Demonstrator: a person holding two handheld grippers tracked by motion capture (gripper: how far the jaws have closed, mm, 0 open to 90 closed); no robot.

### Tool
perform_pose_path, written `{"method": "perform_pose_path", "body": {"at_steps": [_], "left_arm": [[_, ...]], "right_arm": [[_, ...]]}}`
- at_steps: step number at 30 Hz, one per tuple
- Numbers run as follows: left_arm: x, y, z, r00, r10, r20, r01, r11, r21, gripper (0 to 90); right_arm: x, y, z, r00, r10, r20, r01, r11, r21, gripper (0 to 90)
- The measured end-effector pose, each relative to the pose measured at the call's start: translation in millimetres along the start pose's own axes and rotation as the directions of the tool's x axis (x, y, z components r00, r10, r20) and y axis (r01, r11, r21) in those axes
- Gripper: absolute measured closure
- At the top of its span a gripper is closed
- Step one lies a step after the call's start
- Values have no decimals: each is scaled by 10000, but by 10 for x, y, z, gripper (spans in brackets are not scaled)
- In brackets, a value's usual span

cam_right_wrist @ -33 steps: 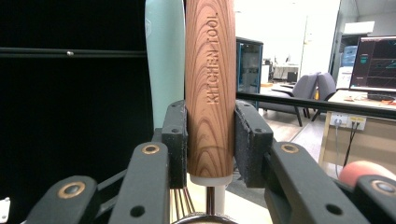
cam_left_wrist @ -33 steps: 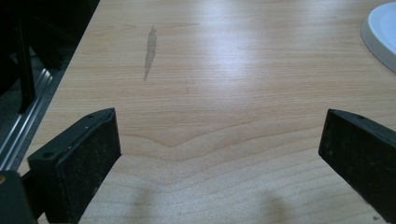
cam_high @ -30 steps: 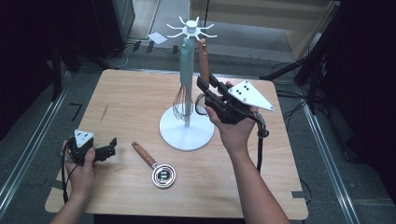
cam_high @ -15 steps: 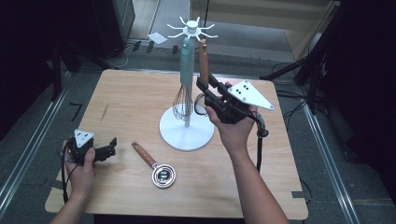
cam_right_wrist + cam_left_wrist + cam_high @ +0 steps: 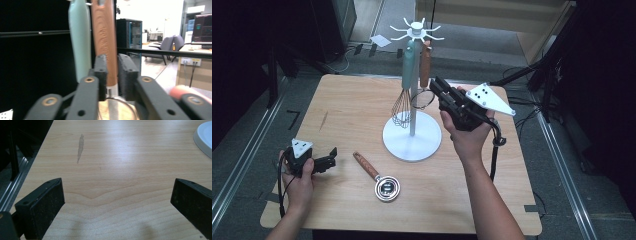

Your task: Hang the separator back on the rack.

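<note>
Wooden table [image 5: 347, 107] — bearing a white rack [image 5: 412, 137] and a strainer [image 5: 379, 180].

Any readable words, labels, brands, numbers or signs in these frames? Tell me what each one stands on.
No readable text in any view.
Brown wooden handle hanging on the rack: grain marks, no lettering.
Monitor in the background: lit screen, contents too small and blurred to read.
Grey plate on the right hand-held gripper: black dots, no characters.
White sheet on the floor: nothing legible.

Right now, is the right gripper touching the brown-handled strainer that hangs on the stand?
Touching. In the right gripper view, the right gripper has both pads closed against the strainer at its wooden handle, no gap visible.
</note>
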State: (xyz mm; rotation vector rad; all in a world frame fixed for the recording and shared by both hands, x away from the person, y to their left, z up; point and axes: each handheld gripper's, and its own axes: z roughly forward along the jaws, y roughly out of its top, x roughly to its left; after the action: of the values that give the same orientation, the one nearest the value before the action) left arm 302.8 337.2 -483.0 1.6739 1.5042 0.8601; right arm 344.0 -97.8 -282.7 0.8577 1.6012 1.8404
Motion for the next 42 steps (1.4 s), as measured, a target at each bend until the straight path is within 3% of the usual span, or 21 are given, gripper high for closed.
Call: {"method": "perform_pose_path", "body": {"at_steps": [2,9,21,42], "left_arm": [[-2,0,1,10000,-1,-2,1,10000,-15,0],[-2,0,2,10000,-3,-4,3,10000,-15,0],[2,1,-1,10000,-52,-15,52,10000,5,0],[2,1,-1,10000,-18,5,18,10000,35,0]], "right_arm": [[-26,30,25,9998,-84,164,84,10000,25,894],[-93,208,148,9970,-473,613,486,9986,-195,900],[-210,358,349,9942,-403,993,460,9974,-552,900],[-202,563,397,9924,-768,960,855,9923,-901,900]]}}
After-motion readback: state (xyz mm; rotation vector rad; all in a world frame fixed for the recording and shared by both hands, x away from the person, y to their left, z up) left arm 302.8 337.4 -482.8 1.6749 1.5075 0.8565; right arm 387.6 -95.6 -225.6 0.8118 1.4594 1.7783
